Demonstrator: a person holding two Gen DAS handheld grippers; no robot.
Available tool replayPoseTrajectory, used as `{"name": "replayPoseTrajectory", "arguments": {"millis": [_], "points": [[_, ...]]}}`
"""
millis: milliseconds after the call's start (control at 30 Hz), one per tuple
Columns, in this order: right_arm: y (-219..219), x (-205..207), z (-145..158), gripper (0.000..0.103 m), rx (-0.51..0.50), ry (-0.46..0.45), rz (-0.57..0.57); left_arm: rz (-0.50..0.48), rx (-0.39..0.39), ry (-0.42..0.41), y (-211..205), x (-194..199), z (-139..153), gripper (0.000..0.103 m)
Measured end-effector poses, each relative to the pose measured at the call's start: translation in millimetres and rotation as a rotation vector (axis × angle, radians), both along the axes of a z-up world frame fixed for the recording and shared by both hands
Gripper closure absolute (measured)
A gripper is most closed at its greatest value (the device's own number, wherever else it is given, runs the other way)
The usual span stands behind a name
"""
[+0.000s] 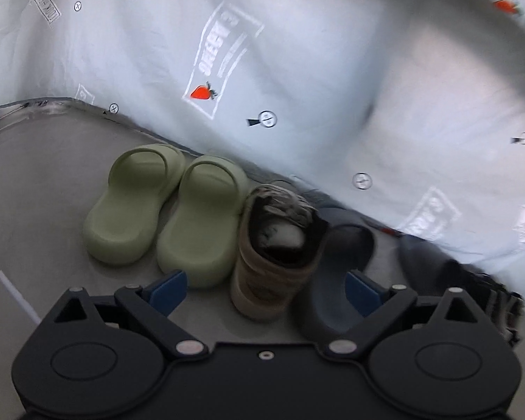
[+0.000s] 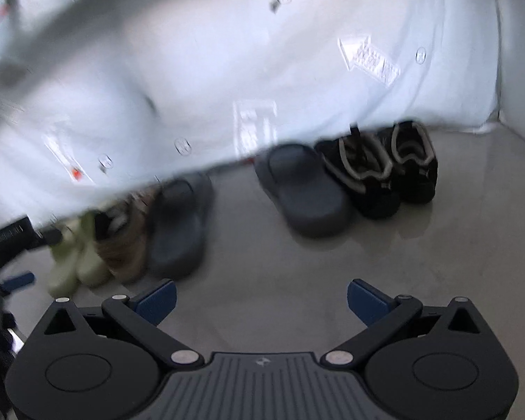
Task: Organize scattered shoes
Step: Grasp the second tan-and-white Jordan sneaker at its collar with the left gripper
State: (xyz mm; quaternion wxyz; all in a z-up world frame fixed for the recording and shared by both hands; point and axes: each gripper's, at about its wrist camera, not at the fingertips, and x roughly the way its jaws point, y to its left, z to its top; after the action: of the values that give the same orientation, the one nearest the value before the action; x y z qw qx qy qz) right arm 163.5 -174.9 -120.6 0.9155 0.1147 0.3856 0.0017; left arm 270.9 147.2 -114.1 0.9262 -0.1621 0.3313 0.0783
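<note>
Most of the shoes are already lined up on the grey floor (image 2: 332, 280) along the hem of a pale printed bedsheet (image 1: 297, 52). In the left wrist view, two green slides (image 1: 164, 206) are set side by side and touching, a tan fur-lined shoe (image 1: 273, 255) is placed just beside them, and a dark blue slide (image 1: 336, 280) is laid against its other side. In the right wrist view, a second dark blue slide (image 2: 302, 189) is seen well apart from its mate, next to a pair of black shoes with grey trim (image 2: 385, 171) standing together. The task is judged to be nearly done: the blue pair remains split by a gap, and only one tan shoe can be made out. The left gripper (image 1: 264, 292) is held with its blue pads spread wide, nothing clasped between them, above the heels of the tan and blue shoes. The right gripper (image 2: 262, 302) is likewise spread fully and empty, over bare floor.
</note>
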Motion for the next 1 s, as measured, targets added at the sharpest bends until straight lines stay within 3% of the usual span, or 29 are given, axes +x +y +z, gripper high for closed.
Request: {"name": "replayPoseTrajectory", "arguments": {"millis": [167, 367, 600, 667, 733, 800, 867, 1000], "points": [[0, 37, -29, 0.000, -0.018, 0.172, -0.006, -0.002, 0.056, 0.073, 10, 59, -17, 0.006], [2, 42, -47, 0.000, 0.020, 0.249, -0.043, -0.119, 0.094, 0.259, 4, 101, -48, 0.015], [4, 49, -55, 0.000, 0.022, 0.283, -0.063, -0.086, 0.004, 0.284, 8, 102, -61, 0.016], [6, 52, -55, 0.000, 0.023, 0.291, -0.058, -0.067, -0.057, 0.294, 13, 101, -65, 0.021], [8, 53, -54, 0.000, 0.017, 0.292, -0.046, -0.056, -0.117, 0.305, 17, 98, -66, 0.047], [11, 53, -52, 0.000, 0.015, 0.287, -0.031, -0.056, -0.113, 0.309, 10, 95, -62, 0.057], [12, 51, -50, 0.000, 0.014, 0.279, -0.022, -0.055, -0.049, 0.323, -3, 92, -56, 0.057], [11, 45, -43, 0.000, 0.011, 0.258, -0.018, -0.049, -0.053, 0.352, -13, 76, -54, 0.057]]}}
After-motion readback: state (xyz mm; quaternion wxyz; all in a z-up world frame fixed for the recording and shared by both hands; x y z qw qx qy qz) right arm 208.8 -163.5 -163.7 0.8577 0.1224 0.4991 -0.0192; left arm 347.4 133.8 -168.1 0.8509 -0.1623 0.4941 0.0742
